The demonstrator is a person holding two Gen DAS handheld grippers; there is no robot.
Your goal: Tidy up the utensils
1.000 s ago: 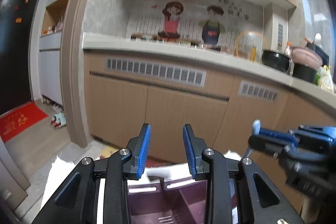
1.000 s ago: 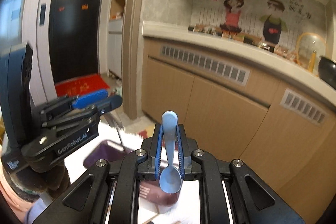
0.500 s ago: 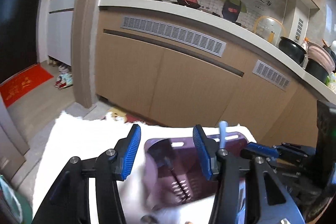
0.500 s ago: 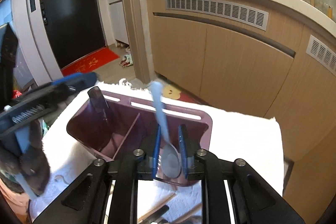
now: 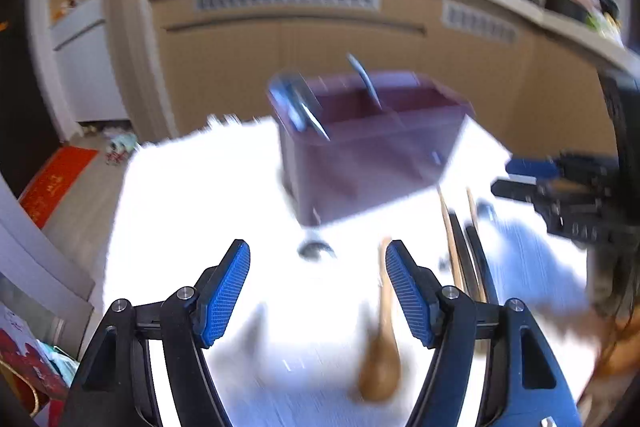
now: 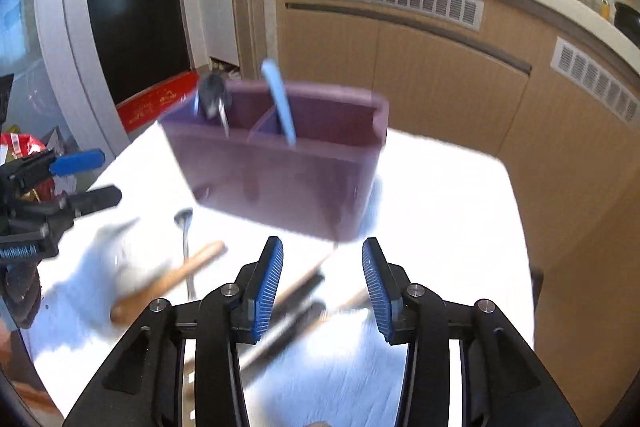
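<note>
A purple utensil holder [image 6: 280,167] stands mid-frame on a white cloth [image 6: 440,187], divided into compartments. A light blue spoon [image 6: 278,103] leans handle-up beside the divider; a dark utensil [image 6: 212,99] leans at the holder's left end. In the lower left of the frame lie a wooden spoon [image 6: 172,277], a metal spoon [image 6: 186,231] and blurred chopsticks [image 6: 296,287]. The right gripper [image 6: 322,283] and the left gripper [image 5: 318,291] both have jaws apart and opening, pads gripping nothing.
</note>
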